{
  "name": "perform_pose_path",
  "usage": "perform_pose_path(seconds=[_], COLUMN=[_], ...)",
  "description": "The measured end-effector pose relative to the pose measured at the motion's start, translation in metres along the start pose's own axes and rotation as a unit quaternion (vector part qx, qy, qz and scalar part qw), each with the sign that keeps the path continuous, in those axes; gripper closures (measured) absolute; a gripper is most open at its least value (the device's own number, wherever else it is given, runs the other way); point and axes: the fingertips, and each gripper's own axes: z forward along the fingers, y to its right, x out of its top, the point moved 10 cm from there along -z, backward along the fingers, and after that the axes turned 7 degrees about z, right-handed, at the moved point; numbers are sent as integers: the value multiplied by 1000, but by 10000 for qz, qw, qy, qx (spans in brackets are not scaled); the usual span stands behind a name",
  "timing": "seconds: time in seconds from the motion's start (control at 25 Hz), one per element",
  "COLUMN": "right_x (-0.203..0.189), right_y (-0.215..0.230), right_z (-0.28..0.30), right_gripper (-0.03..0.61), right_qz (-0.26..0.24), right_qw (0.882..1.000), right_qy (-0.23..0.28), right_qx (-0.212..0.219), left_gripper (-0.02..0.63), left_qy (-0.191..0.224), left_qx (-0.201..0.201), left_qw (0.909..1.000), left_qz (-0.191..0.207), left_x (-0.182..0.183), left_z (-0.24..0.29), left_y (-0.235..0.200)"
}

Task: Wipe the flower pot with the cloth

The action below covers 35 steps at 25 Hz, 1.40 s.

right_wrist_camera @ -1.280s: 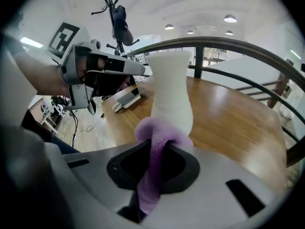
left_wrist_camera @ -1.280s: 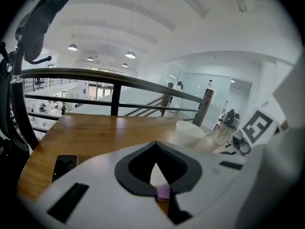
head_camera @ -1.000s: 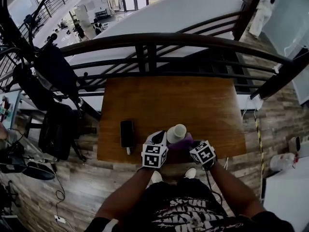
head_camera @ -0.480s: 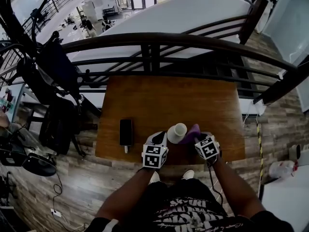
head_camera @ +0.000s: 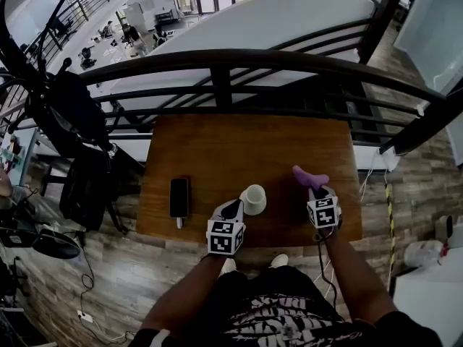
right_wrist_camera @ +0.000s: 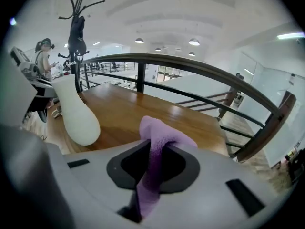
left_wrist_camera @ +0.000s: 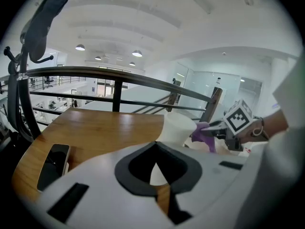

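Observation:
The white flower pot [head_camera: 253, 199] stands near the front edge of the wooden table [head_camera: 239, 147]. My left gripper [head_camera: 235, 207] is at its left side, shut on the pot's lower part; in the left gripper view the pot [left_wrist_camera: 180, 127] rises from between the jaws. My right gripper [head_camera: 316, 189] is off to the right, apart from the pot, shut on a purple cloth [head_camera: 307, 175] that sticks out past its tips. The cloth [right_wrist_camera: 155, 151] fills the jaw gap in the right gripper view. From the left gripper view the right gripper [left_wrist_camera: 214, 131] and its cloth [left_wrist_camera: 202, 136] show beyond the pot.
A black phone [head_camera: 179, 196] lies on the table left of the pot. A dark metal railing [head_camera: 217, 63] runs along the table's far side. A coat stand with dark bags [head_camera: 69, 114] is at the left. The person stands at the front edge.
My right gripper has swung to the right, away from the pot, taking the purple cloth with it. The left gripper and the pot have shifted slightly left.

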Motion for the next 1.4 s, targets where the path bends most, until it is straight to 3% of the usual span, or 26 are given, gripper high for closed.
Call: perform_pose_path(seconds=[0.16,0.32,0.52,0.8,0.92,1.08,1.2,1.32,1.4], right_x=[-34,-57,-65,-81,-83,-82,-78,-72,-70], right_y=[31,42,38,42,41,37,22,-23,-53], right_z=[12,19,24,-8,-30,-71,-108,-141,-164], right_gripper=[545,524,403,330,330,330,330,335,404], right_qz=[439,668,737,641,593,775,1083,1276,1245], right_qw=[9988,9962,9917,9876,9891,9910,9838,9725,9667], right_qy=[-200,-475,-499,-237,50,675,1273,1828,2140], right_qx=[-53,284,922,1416,1343,862,642,680,651], left_gripper=[612,611,612,611,612,611,611,611,611], left_qy=[-58,-179,-222,-242,-148,42,247,471,646], left_qx=[118,239,448,651,632,476,299,175,37], left_qw=[9999,9995,9986,9969,9974,9986,9992,9986,9978], left_qz=[-34,-64,-196,-358,-329,-227,-41,147,144], left_x=[-1,-4,-15,-27,-28,-26,-20,-19,-21], left_z=[0,-1,-6,-24,-32,-48,-66,-97,-115], left_y=[8,19,26,49,52,49,44,31,26])
